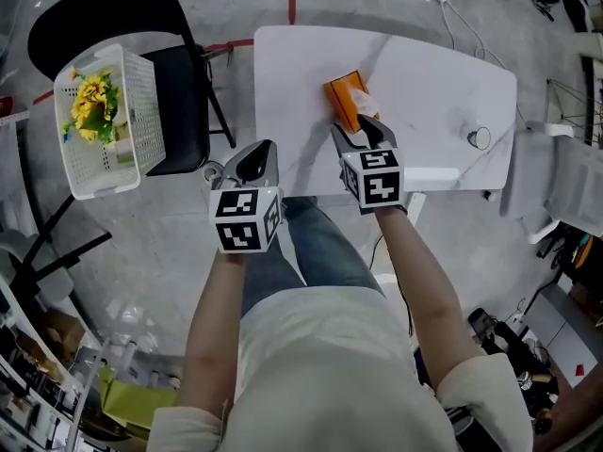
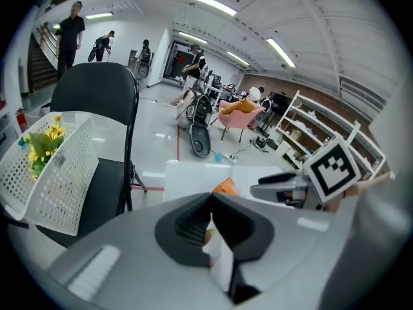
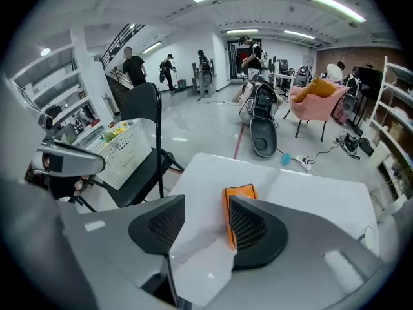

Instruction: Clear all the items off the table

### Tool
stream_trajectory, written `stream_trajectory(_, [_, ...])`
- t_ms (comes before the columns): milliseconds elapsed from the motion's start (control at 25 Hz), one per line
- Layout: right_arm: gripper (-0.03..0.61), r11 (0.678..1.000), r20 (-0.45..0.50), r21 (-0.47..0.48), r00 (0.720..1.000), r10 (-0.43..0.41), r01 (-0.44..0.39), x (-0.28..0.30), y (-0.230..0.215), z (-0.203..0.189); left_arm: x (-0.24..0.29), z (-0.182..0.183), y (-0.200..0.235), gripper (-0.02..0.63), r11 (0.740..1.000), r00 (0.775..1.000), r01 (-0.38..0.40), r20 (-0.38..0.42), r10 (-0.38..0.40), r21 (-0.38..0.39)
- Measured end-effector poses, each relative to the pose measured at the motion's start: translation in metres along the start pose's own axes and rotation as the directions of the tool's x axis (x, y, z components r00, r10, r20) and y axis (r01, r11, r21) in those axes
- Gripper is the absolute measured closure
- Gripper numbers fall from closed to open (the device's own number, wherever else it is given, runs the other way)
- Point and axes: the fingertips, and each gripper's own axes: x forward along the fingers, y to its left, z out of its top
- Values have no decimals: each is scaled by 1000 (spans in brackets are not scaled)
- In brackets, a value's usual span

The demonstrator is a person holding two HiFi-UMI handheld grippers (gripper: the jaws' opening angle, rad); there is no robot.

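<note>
An orange tissue pack with white tissue poking out lies on the white table near its front edge. My right gripper hovers at the pack's near end, open. In the right gripper view the pack shows between the jaws, close to the right one, and the pads do not press on it. My left gripper hangs off the table's front left corner, shut, with nothing seen at its tips. The left gripper view catches the pack and the right gripper's fingers.
A small round object sits at the table's right end. To the left, a white perforated basket with yellow flowers rests on a black folding chair. Cables run over the floor behind the table. People stand far back.
</note>
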Motion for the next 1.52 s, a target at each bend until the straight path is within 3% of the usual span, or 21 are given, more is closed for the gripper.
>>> stream_trajectory(760, [191, 999, -130, -41, 991, -30, 25, 93, -71, -67, 67, -71, -17, 604, 999, 996, 6, -91, -10, -39])
stream_trajectory(1120, [135, 998, -189, -57, 981, -37, 27, 133, -90, -85, 89, -85, -13, 604, 999, 994, 1, -112, -6, -52])
stream_trajectory(1520, [86, 999, -220, -35, 975, 21, -29, 157, -93, -98, 103, -99, -21, 604, 998, 990, 6, -141, -15, -67])
